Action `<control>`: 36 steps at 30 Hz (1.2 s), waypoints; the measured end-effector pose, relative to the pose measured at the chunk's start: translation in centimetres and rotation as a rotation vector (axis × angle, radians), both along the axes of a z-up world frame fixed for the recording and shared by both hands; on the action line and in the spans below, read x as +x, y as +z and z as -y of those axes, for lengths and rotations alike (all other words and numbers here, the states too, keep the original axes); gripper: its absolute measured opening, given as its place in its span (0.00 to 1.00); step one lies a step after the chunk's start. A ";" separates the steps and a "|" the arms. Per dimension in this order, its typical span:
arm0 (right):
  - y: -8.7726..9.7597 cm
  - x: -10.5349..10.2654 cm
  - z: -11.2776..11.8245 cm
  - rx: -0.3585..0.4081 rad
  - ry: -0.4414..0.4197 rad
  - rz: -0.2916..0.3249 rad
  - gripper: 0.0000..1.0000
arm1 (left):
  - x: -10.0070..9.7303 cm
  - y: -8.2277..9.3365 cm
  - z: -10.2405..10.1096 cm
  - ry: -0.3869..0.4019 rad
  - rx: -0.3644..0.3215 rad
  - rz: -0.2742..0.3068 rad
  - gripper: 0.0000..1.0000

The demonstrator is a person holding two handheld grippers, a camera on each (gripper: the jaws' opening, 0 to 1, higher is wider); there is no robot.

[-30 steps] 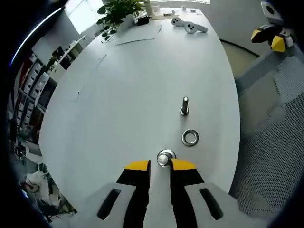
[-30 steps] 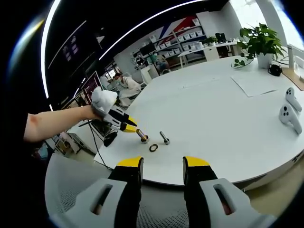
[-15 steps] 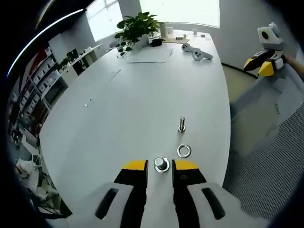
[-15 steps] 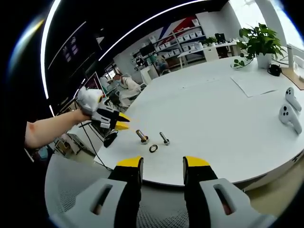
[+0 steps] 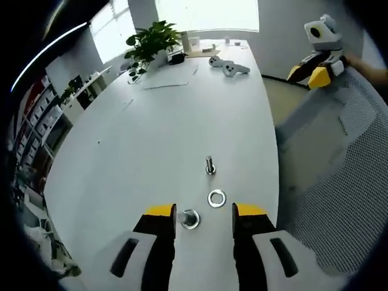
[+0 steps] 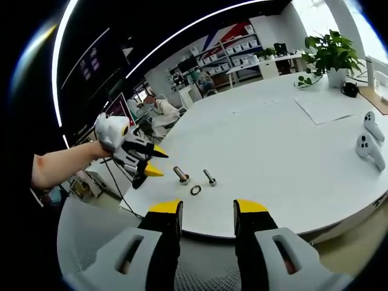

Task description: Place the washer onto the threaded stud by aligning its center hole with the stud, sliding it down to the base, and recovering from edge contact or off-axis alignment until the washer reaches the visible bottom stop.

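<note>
Both grippers, left gripper point(image 5: 204, 212) and right gripper point(image 6: 208, 209), gape empty; flat metal ring washer point(image 5: 216, 197) lies on smooth white desk point(image 5: 151, 133) between upright threaded stud point(image 5: 210, 165) and stubby metal cylinder point(image 5: 188, 218), thread detail unresolvable.

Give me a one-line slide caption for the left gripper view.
Open left gripper hovers above a white table, near a standing stud, loose washer and small bolt.

Both grippers have grey plastic bodies with a dark slot in each arm, black jaws and yellow tips: left gripper point(image 5: 204, 212), right gripper point(image 6: 208, 208). The person's forearm point(image 6: 63, 165) is bare, no sleeve
</note>
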State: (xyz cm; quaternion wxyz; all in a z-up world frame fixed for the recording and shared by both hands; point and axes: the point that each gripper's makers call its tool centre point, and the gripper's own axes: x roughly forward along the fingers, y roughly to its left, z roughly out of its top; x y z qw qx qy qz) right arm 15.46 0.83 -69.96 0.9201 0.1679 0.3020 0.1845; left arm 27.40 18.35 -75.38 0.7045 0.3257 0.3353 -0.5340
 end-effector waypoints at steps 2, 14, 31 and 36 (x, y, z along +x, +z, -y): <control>0.0 0.0 0.0 0.001 -0.001 0.001 0.36 | -0.3 -0.4 0.4 -0.026 0.017 -0.003 0.36; 0.1 0.1 0.1 0.009 -0.014 0.006 0.37 | -0.7 -3.1 2.8 -0.086 0.073 -0.052 0.36; 0.1 0.2 0.2 0.009 -0.018 0.006 0.37 | -0.9 -7.7 3.9 -0.153 0.202 -0.098 0.32; 0.1 0.2 0.2 0.010 -0.014 0.009 0.37 | -0.4 -9.2 3.3 -0.172 0.280 -0.107 0.31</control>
